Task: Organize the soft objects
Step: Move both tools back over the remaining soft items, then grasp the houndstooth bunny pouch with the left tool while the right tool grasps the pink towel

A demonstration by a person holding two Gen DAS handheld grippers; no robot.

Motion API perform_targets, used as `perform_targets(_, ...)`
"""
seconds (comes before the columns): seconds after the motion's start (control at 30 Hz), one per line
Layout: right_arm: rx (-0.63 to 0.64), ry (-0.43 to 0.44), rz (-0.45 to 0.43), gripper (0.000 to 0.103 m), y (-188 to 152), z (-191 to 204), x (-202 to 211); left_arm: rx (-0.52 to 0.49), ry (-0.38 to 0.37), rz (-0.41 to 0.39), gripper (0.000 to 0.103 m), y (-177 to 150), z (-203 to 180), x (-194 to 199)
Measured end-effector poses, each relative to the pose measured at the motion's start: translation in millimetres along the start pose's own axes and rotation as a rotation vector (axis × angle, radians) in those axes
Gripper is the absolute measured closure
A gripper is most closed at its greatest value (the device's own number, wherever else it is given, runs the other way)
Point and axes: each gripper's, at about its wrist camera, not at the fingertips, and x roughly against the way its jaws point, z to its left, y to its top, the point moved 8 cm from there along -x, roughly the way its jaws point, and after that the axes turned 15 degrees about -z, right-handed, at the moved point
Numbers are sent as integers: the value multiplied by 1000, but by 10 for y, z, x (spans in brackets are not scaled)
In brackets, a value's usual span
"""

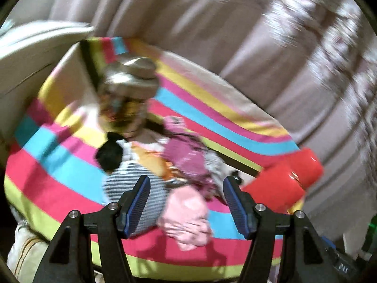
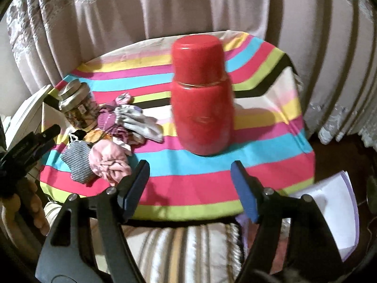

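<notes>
We see a small surface draped in a striped cloth, with pale curtains hanging behind it. The soft objects lie heaped near its left side in the right wrist view: a pink cloth bunched toward the front edge, a grey striped piece touching it on the left, a magenta knit item behind, and a pale grey sock whose long axis runs from the heap outward toward the red container, toe end pointing right. A lidded jar stands upright at the back of the heap. The tall red container stands upright, well apart from the clothes, near the middle of the cloth. The right hand-held gripper hangs in front of it with jaws apart and nothing between them. The left hand-held gripper hovers over the pink cloth, jaws apart; blur is heavy there, but the pads appear clear of the fabric.
</notes>
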Motion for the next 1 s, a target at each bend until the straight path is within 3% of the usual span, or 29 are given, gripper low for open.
perform_targets(0.2,45,58,41,27,-49,461,-362,98,127,7,38,-56,542,-122)
perform_targets(0.53,163,166,164,26,-443,1264,-995,175,201,62,38,-285,853,-300)
perform_targets(0.83,257,223,284,25,-898,1648,-1446,259,203,113,38,-425,976,-377)
perform_targets(1.0,283,236,301,19,-980,1689,-1568,304,159,167,38,-565,880,-430)
